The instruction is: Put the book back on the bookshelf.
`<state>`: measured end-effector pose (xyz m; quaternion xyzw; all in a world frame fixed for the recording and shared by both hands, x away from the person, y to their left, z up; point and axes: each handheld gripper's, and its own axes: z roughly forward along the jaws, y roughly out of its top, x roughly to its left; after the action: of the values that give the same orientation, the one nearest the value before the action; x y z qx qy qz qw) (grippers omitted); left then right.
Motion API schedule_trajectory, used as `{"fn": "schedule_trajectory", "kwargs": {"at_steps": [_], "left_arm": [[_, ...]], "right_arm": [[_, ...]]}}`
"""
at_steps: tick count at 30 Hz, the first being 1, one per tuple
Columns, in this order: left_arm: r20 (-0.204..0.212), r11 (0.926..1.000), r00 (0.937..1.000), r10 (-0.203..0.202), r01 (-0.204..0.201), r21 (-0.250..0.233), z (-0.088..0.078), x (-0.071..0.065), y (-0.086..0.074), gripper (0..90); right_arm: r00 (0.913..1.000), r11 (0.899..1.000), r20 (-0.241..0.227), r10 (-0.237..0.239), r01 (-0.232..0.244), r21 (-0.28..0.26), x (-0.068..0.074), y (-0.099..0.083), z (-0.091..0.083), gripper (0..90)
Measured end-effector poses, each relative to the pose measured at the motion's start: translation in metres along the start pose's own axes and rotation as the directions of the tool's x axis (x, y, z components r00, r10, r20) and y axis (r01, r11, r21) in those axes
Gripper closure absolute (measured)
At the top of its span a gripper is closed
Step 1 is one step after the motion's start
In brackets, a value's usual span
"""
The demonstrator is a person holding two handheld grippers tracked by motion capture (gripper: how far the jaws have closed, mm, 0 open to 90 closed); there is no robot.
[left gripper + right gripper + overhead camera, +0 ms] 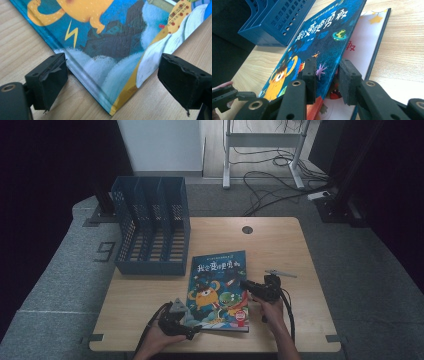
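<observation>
While lifted in the right gripper view, the book cover (322, 47) looks flat overhead.

Book (220, 287) on table (290, 250), right of rack (150, 227).

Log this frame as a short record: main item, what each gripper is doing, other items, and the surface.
item: children's picture book, blue cover with cartoon monsters, lying on the table
cover: front cover lifted at its right edge, first page showing beneath
right gripper: jaws around the raised cover edge
left gripper: jaws open, straddling the book's near-left corner, not pressing it
other: blue file organizer with slotted compartments, far-left, empty
surface: light wooden table
</observation>
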<state>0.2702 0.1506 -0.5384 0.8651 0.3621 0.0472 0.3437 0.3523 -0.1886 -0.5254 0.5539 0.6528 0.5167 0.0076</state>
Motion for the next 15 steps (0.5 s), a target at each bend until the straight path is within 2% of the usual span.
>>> {"fn": "schedule_trajectory", "kwargs": {"at_steps": [3,6,8,9,12,15], "left_arm": [[0.001,1.0000,1.0000,0.004,-0.004,0.002,0.000,0.000,0.000,7.6],[0.003,1.0000,1.0000,0.003,-0.003,0.000,0.000,0.000,0.000,7.6],[0.010,1.0000,1.0000,0.001,-0.001,0.000,0.000,0.001,0.000,7.5],[0.011,1.0000,0.9999,-0.001,0.001,-0.001,0.000,0.002,0.000,7.7],[0.013,1.0000,0.9999,-0.001,0.001,-0.006,0.000,0.002,0.000,8.4],[0.016,1.0000,0.9999,-0.004,0.004,-0.008,0.000,0.003,0.000,8.6]], "right_arm": [[0.9993,0.999,0.022,-0.029,0.029,0.015,0.003,0.002,0.002,64.6],[0.9988,0.999,0.022,-0.043,0.043,0.026,0.003,0.003,0.003,63.3],[0.9989,0.998,0.004,-0.046,0.046,0.034,0.002,0.005,0.005,62.4],[0.9988,0.998,-0.019,-0.045,0.046,0.050,0.000,0.008,0.010,61.6],[0.9982,0.997,-0.036,-0.049,0.051,0.058,-0.001,0.012,0.015,61.0],[0.9979,0.996,-0.032,-0.056,0.058,0.072,-0.001,0.020,0.023,60.7]]}}
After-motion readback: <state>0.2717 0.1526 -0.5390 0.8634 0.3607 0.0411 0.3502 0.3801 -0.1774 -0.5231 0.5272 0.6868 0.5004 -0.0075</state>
